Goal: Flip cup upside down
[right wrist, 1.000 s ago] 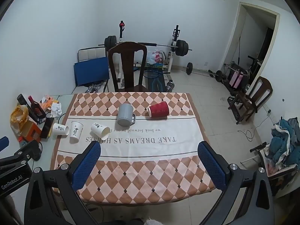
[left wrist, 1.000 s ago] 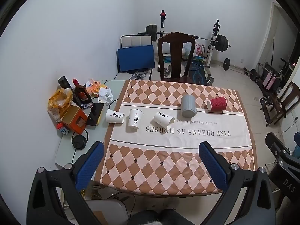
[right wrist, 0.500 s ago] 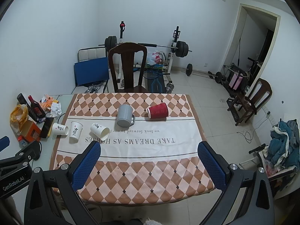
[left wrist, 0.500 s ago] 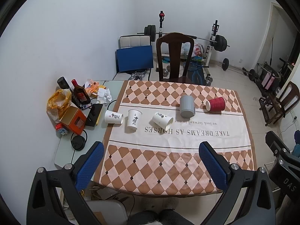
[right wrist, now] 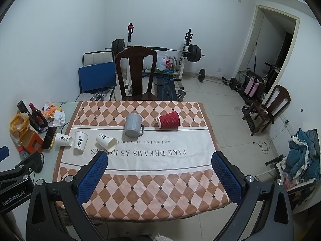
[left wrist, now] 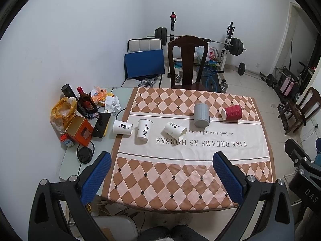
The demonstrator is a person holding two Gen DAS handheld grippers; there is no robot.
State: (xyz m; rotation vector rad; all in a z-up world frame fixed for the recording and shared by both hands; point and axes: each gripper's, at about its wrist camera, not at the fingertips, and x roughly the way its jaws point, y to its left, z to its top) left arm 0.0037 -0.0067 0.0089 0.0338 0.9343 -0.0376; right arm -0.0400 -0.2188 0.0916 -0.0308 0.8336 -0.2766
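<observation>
Several cups sit in a row across the checked tablecloth (left wrist: pixel 180 180). A white paper cup (left wrist: pixel 122 127) lies on its side at the left edge. A second white cup (left wrist: pixel 144 131) stands upright. A third white cup (left wrist: pixel 175 131) lies on its side. A grey mug (left wrist: pixel 201 115) stands mouth down. A red ribbed cup (left wrist: pixel 232 112) lies on its side. The same row shows in the right wrist view: white cups (right wrist: pixel 80 141), grey mug (right wrist: pixel 133 125), red cup (right wrist: pixel 169 119). My left gripper (left wrist: pixel 161 172) and right gripper (right wrist: pixel 159 172) are open and empty, high above the table's near edge.
Bottles (left wrist: pixel 85 102), an orange box (left wrist: pixel 80 130), a phone (left wrist: pixel 101 124) and crumpled paper (left wrist: pixel 112 103) crowd the side table at the left. A dark wooden chair (left wrist: pixel 187 60) stands at the far side. Weights and a bench stand behind it.
Both views have drifted slightly, so the table sits a little lower and nearer the centre. The cups have not moved. Both grippers stay open.
</observation>
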